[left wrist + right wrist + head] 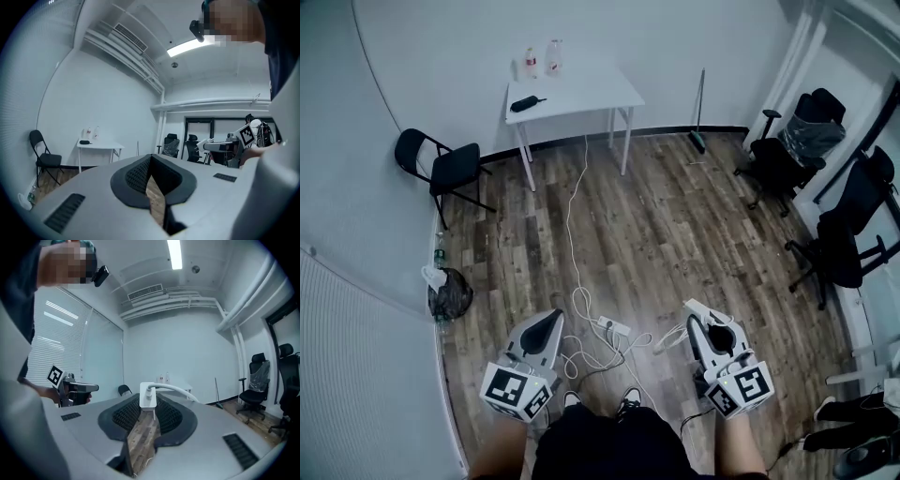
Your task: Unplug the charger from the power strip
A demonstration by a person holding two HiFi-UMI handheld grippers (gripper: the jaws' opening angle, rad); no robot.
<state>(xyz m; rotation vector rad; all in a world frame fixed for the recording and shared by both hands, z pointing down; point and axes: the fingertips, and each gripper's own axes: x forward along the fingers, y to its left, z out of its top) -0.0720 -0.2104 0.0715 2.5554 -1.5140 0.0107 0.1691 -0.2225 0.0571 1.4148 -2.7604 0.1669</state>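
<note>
The charger cable drops from sight behind my jaw. The dark thing on the table (beside two bottles, labels unreadable) is too small to name. The right edge cuts an office chair.

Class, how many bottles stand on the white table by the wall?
2. The left bottle and the right bottle stand side by side at the back edge of the white table; none seems hidden.

Left gripper points level, jaws together with nothing between them. Right gripper points level beside it, jaws clamped on the white charger.
</note>
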